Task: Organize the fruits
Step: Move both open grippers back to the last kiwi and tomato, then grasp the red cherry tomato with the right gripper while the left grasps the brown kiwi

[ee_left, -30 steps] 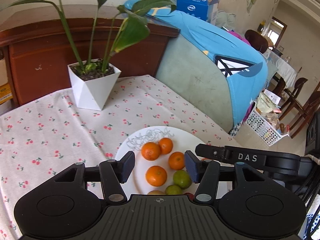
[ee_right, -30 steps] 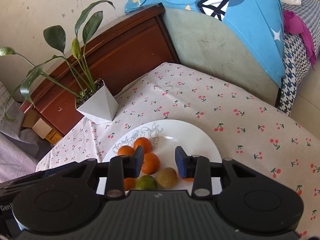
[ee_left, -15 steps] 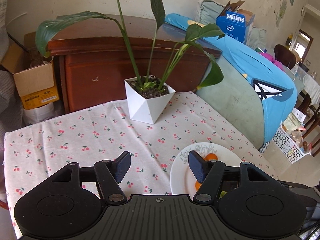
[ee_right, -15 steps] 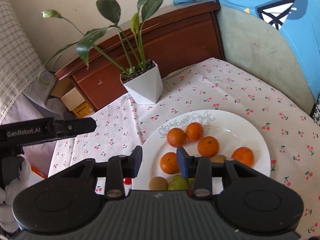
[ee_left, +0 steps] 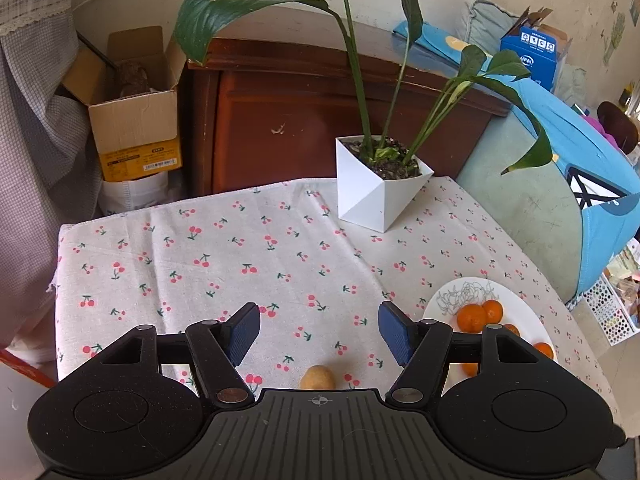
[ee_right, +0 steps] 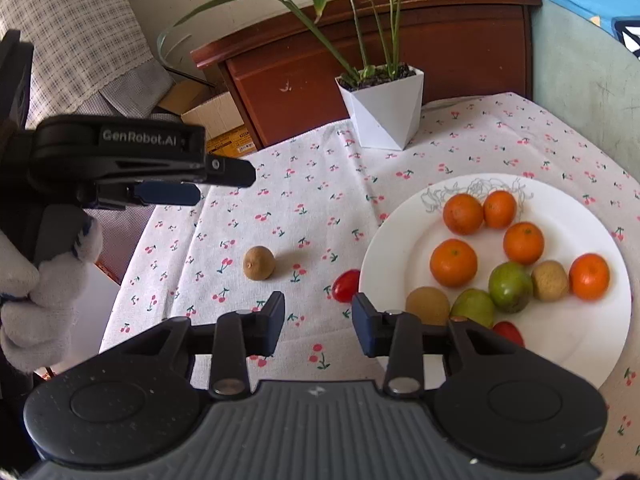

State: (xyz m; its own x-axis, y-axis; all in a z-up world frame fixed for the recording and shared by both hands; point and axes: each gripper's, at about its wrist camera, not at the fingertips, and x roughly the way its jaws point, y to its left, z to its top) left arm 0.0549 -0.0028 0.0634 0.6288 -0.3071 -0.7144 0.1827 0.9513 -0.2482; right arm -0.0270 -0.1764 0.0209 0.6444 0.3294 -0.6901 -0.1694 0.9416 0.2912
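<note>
A small brown fruit [ee_right: 259, 263] lies alone on the cherry-print tablecloth [ee_right: 320, 200], left of the white plate [ee_right: 580, 340]. A red cherry tomato [ee_right: 346, 286] rests on the cloth against the plate's left rim. The plate holds several oranges [ee_right: 453, 263], two green fruits [ee_right: 510, 286], brown fruits and a red one. My right gripper [ee_right: 320, 326] hovers open near the tomato, nothing between its fingers. My left gripper [ee_left: 319, 332] is open and empty just beyond the brown fruit [ee_left: 317, 378]. In the right wrist view the left gripper [ee_right: 224, 183] hangs at the left, held by a gloved hand [ee_right: 40, 280].
A white faceted pot with a leafy plant [ee_left: 380, 188] stands at the table's far side. Behind it is a dark wooden cabinet [ee_left: 280, 120], with a cardboard box [ee_left: 132, 120] on its left. The plate [ee_left: 528, 312] sits near the table's right edge.
Both grippers swung left off the plate, which now lies to the right in both views. The loose brown fruit and tomato came into sight. The left jaws widened.
</note>
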